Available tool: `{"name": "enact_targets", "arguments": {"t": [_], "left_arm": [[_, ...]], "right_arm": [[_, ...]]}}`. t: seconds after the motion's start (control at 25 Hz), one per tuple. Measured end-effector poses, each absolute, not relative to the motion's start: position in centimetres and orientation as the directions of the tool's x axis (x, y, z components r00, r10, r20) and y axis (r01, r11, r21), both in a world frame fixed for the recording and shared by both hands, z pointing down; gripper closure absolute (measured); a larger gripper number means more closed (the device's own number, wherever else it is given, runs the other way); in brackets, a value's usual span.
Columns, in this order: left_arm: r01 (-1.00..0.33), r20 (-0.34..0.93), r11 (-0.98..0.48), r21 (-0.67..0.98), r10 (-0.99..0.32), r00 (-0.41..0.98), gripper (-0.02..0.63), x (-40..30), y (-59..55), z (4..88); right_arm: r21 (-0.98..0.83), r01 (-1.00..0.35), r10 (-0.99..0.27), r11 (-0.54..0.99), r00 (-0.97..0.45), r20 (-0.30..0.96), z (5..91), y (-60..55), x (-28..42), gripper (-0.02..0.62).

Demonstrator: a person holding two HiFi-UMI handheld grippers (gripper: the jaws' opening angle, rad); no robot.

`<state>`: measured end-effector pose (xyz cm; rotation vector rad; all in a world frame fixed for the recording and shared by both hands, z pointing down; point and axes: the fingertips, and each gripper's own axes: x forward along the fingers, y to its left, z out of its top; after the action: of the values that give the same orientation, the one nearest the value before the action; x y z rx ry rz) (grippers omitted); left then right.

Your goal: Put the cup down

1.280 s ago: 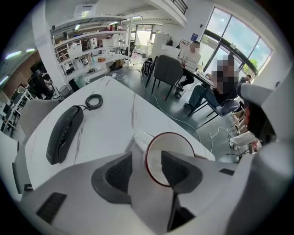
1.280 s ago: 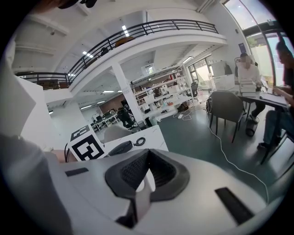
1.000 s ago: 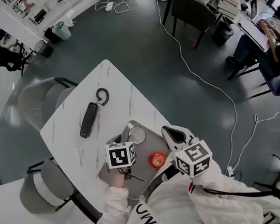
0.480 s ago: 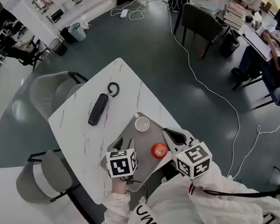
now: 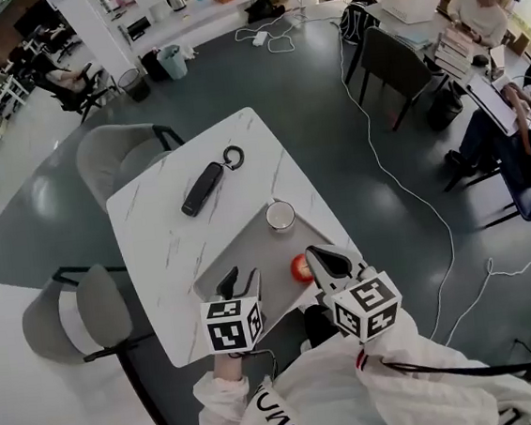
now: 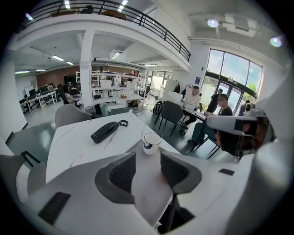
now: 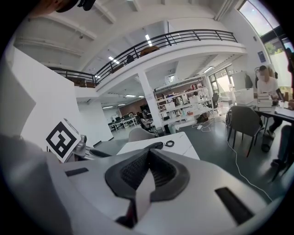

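Cup (image 5: 281,216) down and upright on the far right corner of the grey tray (image 5: 237,252), just right of centre in the head view, empty and touched by neither tool. Tray flat on the white marbled counter (image 5: 155,237), towards the counter's lower right edge. Red apple (image 5: 301,267) also on the tray, below the cup and apart from it, just left of the right tool's jaws.

Left tool (image 5: 240,277) low in the frame's centre, over the tray's near end, well short of the cup. Marker cube (image 5: 233,325) behind it, at the white sleeve. In the left gripper view, left tool (image 6: 148,160) with jaws apart and nothing between them but bare tray (image 6: 142,183). Cup (image 6: 151,142) beyond the gap, standing free, with a dark mark on its side. Black handset (image 6: 106,131) farther back on the counter (image 6: 78,142), ring at its far end.

Right tool (image 5: 322,257) at the tray's right edge, beside the apple, its own cube (image 5: 367,306) lower right. In the right gripper view, right tool (image 7: 148,153) closed, pad against pad at the tips, gripping nothing. Left tool's cube (image 7: 62,137) at the left of that frame.

Handset (image 5: 203,188) at the upper middle of the counter, lying diagonally, well apart from the tray. Grey chair (image 5: 114,161) off the counter's upper left edge, second chair (image 5: 74,317) off its lower left. White cable (image 5: 403,173) winding across the dark floor at right.
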<state>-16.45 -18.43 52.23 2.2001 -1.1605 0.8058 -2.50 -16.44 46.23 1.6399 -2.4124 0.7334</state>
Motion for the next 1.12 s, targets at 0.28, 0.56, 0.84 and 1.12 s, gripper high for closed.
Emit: {"name": "enact_targets", "arguments": {"t": [0.28, 0.56, 0.84, 1.12], "left_arm": [[-0.876, 0.632, -0.466, 0.123, -0.644, 0.431, 0.428, -19.6, -13.4, 49.2], [-0.898, 0.563, -0.425, 0.115, -0.717, 0.411, 0.465, -22.8, -8.6, 47.8], [-0.914, 0.502, -0.39, 0.109, -0.772, 0.389, 0.52, -24.9, -4.4, 45.8], [-0.921, 0.443, -0.375, 0.105, -0.811, 0.381, 0.555, -25.5, -1.3, 44.1]], "right_arm": [[-0.31, -0.889, -0.846, 0.338, -0.431, 0.315, 44.0, -12.7, -5.1, 0.591], [-0.286, -0.879, -0.837, 0.381, -0.46, 0.296, 42.9, -8.6, -7.5, 0.591], [-0.265, -0.856, -0.811, 0.443, -0.509, 0.288, 41.8, -5.1, -10.3, 0.591], [-0.25, -0.845, -0.812, 0.473, -0.528, 0.251, 40.4, -2.3, -12.0, 0.591]]}}
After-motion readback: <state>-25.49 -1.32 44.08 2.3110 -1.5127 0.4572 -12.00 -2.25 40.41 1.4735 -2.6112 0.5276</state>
